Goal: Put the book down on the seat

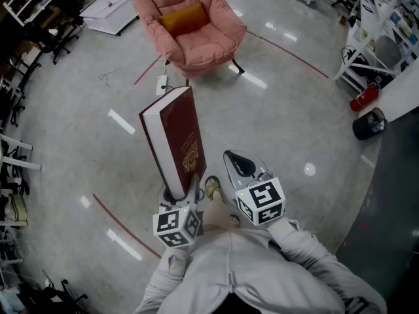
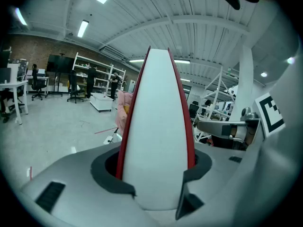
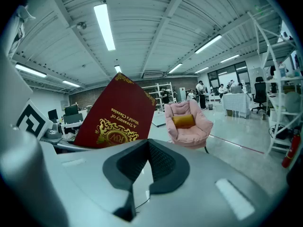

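A thick dark-red book (image 1: pixel 175 139) with white page edges stands upright in my left gripper (image 1: pixel 178 191), which is shut on its lower end. In the left gripper view the book's page edge (image 2: pixel 156 136) fills the gap between the jaws of that gripper (image 2: pixel 154 174). My right gripper (image 1: pixel 239 165) hovers just right of the book with its jaws together and nothing in them. From the right gripper (image 3: pixel 147 167) I see the book's gold-stamped cover (image 3: pixel 116 115). The seat is a pink armchair (image 1: pixel 193 25) with an orange cushion (image 1: pixel 183 18), some way ahead on the floor. The armchair (image 3: pixel 187 124) is also in the right gripper view.
A power strip (image 1: pixel 161 84) lies on the floor before the armchair. A red fire extinguisher (image 1: pixel 364 97) and a black bin (image 1: pixel 370 124) stand at the right beside white shelving (image 1: pixel 383 25). Office chairs and desks line the left side.
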{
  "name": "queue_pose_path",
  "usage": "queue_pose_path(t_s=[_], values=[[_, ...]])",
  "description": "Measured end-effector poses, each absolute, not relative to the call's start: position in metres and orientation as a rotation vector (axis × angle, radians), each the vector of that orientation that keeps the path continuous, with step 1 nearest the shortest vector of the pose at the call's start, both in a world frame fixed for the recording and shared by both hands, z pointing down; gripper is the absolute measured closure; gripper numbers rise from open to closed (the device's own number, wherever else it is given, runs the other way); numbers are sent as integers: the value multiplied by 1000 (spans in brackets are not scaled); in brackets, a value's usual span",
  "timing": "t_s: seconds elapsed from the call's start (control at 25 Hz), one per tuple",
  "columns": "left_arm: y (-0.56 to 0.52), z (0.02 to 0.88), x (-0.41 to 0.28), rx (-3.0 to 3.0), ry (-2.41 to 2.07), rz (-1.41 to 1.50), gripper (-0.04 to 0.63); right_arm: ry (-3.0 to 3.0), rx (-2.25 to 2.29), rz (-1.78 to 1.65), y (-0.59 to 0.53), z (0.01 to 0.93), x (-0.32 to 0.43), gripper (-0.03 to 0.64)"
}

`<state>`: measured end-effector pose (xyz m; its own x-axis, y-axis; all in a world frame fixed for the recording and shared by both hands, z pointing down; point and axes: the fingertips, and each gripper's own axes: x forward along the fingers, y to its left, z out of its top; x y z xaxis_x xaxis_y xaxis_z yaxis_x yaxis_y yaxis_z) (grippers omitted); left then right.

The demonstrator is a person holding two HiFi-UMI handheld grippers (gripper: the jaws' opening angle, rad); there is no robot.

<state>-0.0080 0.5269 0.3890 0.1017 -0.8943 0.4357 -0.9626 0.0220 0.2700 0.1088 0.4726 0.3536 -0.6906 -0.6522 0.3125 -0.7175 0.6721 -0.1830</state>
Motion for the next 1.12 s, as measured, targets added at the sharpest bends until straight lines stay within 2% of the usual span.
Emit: queue_pose_path(t_s=[0.52,1.12], values=[[557,385,3,1901,-1813,118,344,-2648,1060,391,521,365,119,618],[508,390,-35,1891,-1793,122,342,-2655,1078,444,468,366,89,617]])
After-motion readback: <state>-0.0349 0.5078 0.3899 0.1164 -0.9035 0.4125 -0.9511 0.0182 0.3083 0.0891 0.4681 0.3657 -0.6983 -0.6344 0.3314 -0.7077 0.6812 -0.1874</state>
